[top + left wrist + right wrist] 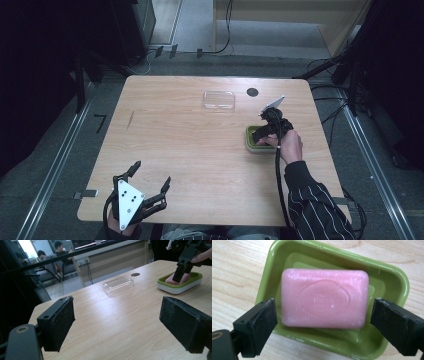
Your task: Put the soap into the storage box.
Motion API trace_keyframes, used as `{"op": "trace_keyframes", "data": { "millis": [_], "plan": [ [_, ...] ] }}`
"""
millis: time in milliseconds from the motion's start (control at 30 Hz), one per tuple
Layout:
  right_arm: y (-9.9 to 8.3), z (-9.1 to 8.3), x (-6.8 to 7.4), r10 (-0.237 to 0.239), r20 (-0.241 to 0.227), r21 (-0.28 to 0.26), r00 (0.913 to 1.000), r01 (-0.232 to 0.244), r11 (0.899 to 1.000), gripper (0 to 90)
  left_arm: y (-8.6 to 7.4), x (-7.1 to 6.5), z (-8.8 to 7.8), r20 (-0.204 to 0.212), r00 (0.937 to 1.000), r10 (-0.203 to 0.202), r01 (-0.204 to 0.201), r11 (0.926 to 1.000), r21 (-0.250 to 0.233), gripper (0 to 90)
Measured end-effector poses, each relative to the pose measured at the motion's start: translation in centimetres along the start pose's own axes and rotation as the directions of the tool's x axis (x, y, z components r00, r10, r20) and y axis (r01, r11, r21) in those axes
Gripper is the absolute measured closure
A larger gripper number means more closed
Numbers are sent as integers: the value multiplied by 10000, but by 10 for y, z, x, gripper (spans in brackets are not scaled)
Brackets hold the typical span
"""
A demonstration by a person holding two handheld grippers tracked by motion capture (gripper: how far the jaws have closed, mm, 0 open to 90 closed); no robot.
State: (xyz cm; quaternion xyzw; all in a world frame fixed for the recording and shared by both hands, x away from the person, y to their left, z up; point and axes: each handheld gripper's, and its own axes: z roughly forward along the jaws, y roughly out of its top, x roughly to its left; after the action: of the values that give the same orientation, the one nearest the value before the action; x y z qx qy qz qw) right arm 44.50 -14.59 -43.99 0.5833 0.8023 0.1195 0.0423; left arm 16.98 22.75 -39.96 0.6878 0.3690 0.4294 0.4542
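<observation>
On the right side of the worktop (200,145), toward mid-depth: sitting in a green soap dish (251,141), a pink soap bar (324,298), lying flat, embossed face up. Hovering directly over it, right gripper (267,131), jaws spread apart and holding nothing. In the right gripper view, standing one off each short end of the bar, clear of the soap on both sides, so straddling the bar along its long axis. Running jaw to jaw, that long axis; probably needing only a straight descent before closing on the two short ends. Judging from the left gripper view, one jaw tip already reaching down to about dish level, close to the soap; touching or not, impossible to tell.

At the far middle of the worktop, well apart from the dish and to its left: resting alone, a clear plastic lid (219,99), seemingly belonging to the dish. Just right of it, a small dark round hole (252,92) in the worktop.

At the near left corner: idling, left gripper (149,188), jaws wide open, empty, pointing across the worktop toward lid and dish. Being by far the nearer to the soap: right gripper. Lying roughly midway between both, the lid.
</observation>
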Motion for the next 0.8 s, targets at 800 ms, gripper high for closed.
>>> {"op": "trace_keyframes", "data": {
  "millis": [800],
  "plan": [
    [-44, -38, -4, -818, -107, 207, 9966, 820, 9964, 37, 2, -2, 5, 190, 9998, -17, 19, 9999, -117, 130]
  ]
}}
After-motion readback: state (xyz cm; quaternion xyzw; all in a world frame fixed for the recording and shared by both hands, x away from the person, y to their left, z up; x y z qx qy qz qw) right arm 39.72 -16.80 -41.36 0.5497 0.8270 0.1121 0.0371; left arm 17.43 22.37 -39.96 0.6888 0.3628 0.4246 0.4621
